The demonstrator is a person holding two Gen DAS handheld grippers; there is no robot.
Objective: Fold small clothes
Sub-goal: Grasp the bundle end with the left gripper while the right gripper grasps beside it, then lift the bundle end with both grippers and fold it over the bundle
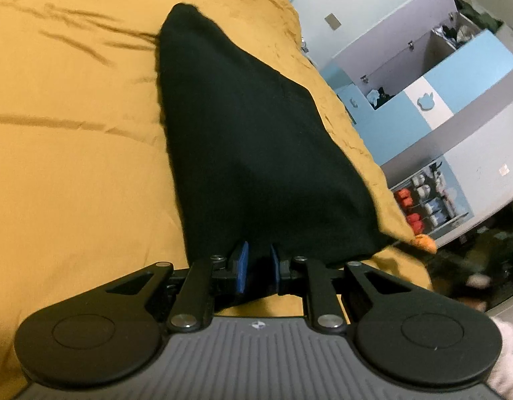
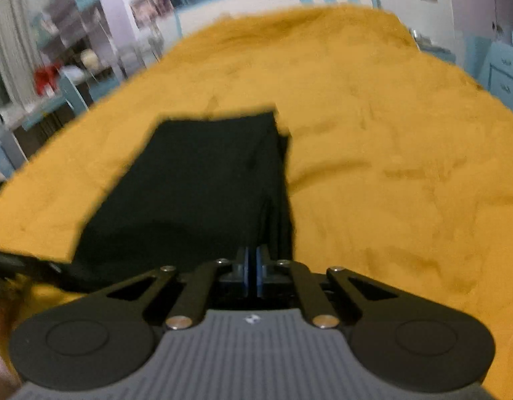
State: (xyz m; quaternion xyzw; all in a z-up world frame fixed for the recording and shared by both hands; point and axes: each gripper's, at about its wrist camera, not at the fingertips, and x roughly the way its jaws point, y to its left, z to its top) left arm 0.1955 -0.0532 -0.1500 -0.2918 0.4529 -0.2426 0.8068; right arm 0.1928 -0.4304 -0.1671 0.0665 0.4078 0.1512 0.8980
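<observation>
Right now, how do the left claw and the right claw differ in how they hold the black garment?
The left claw has a visible gap between its blue pads, with black cloth bunched in it; the right claw has its pads pressed almost together on the cloth.
The left claw's view is sharp; the right claw's is blurred.
Both grip the near edge of the same black garment, spread on the mustard bedcover.

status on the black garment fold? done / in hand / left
Done: the black garment already lies as a layered rectangle on the yellow bedspread.
In hand: right gripper pinches its near edge shut; left gripper has cloth between slightly parted fingers.
Left: probably one more fold, then release.
</observation>
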